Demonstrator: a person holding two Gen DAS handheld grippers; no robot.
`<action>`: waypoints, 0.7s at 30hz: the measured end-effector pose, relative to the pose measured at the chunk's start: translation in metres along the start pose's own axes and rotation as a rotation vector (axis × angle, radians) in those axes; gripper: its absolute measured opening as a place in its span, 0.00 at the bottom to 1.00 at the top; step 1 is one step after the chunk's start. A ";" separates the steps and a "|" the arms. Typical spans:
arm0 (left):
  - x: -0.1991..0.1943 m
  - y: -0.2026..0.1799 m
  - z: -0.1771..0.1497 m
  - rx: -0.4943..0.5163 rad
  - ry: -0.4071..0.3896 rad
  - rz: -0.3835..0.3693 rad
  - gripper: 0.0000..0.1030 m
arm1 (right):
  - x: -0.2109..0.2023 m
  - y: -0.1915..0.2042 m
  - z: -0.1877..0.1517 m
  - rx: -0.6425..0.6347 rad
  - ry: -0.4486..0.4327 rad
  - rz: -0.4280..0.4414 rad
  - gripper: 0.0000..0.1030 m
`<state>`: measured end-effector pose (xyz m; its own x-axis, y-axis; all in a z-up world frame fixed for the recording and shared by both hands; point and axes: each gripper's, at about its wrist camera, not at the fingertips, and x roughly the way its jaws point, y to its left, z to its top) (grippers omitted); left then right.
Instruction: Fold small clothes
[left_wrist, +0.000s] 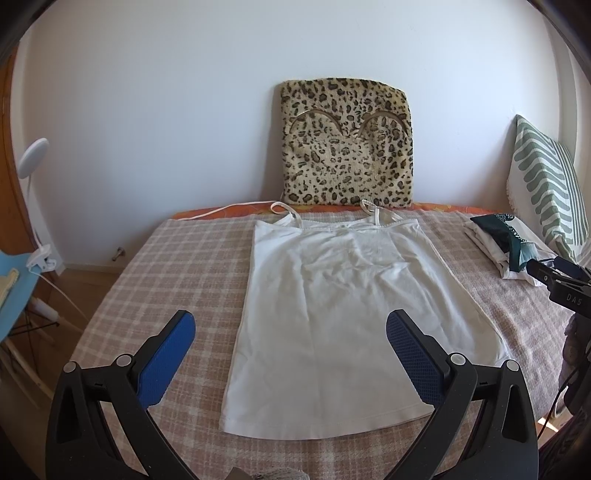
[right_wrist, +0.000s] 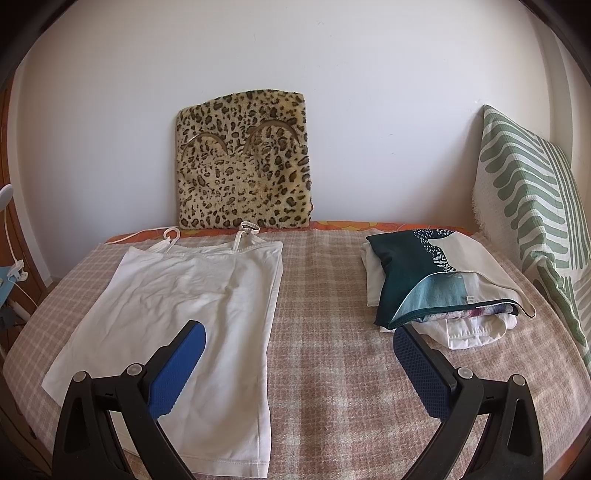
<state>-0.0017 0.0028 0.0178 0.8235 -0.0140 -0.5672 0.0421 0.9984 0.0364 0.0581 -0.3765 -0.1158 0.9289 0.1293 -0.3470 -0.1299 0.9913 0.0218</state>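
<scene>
a white camisole (left_wrist: 332, 314) lies spread flat on the checked blanket (left_wrist: 166, 280) that covers the bed, straps at the wall end and hem toward the cameras. every place below is given relative to this camisole. beyond its straps a leopard-print cushion (left_wrist: 345, 144) leans upright against the white wall. to its right, well apart, sits a pile of clothes (right_wrist: 439, 280) with a dark teal and cream piece on top and white fabric poking out underneath. further right of that pile a green-and-white striped pillow (right_wrist: 532, 210) stands tilted against the wall. a thin white cord (left_wrist: 221, 211) runs along the bed's far edge, ending near the left strap. off to the left, past the bed edge, a white clip lamp (left_wrist: 35, 206) stands.

the left tongs (left_wrist: 291, 354) hang above the hem end of the camisole, spread wide, blue pads (left_wrist: 168, 363) apart with nothing between them; whether they touch the cloth cannot be told. the right tongs (right_wrist: 299, 363) are likewise spread wide and hold nothing, their left pad (right_wrist: 177, 373) over the camisole's right side and the other over bare blanket near the pile.
</scene>
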 end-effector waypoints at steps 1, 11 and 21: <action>0.000 0.000 0.000 -0.001 0.000 0.000 1.00 | 0.000 0.000 0.000 -0.001 0.000 0.000 1.00; 0.000 0.001 0.001 -0.002 0.000 0.000 1.00 | 0.001 0.000 0.000 -0.001 -0.001 0.000 1.00; 0.002 0.003 0.000 -0.005 0.004 0.000 1.00 | 0.001 0.000 0.000 -0.003 -0.003 0.001 1.00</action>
<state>0.0003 0.0053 0.0169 0.8215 -0.0134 -0.5700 0.0390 0.9987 0.0328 0.0592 -0.3762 -0.1165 0.9297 0.1300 -0.3447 -0.1314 0.9911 0.0197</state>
